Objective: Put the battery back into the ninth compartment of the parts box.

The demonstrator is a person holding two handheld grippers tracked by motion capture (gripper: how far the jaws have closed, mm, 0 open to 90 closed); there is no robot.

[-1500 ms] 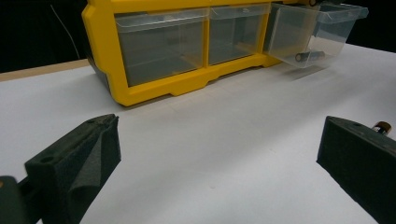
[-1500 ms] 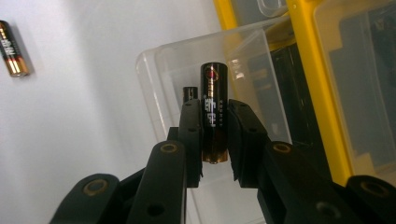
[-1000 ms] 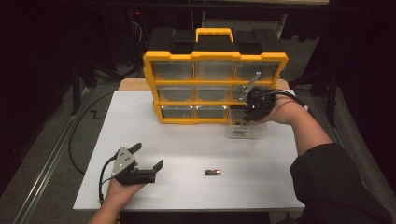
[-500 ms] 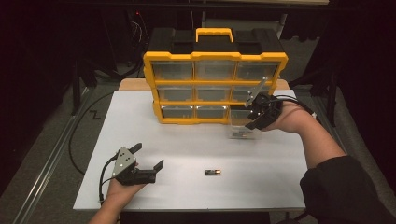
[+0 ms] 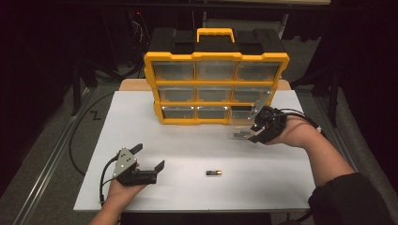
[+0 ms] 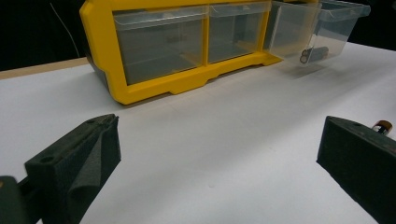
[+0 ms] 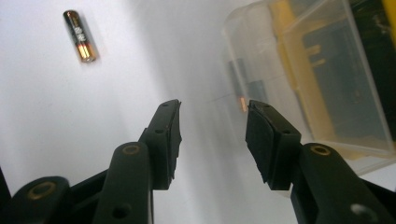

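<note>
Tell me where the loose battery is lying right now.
In the high view the battery lies on the white table near its front edge, right of the left gripper and in front of the yellow organizer, apart from both grippers.

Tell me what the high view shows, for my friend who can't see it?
The right gripper, jaws open and empty, sits beside a clear drawer pulled out of a yellow organizer. A battery lies alone on the white table, and the left gripper rests open nearby.

The left gripper point(image 6: 210, 158) gapes over the white table point(image 6: 224, 135), facing the yellow organizer point(image 6: 154, 88) (one clear drawer point(image 6: 317, 28) out).
</note>
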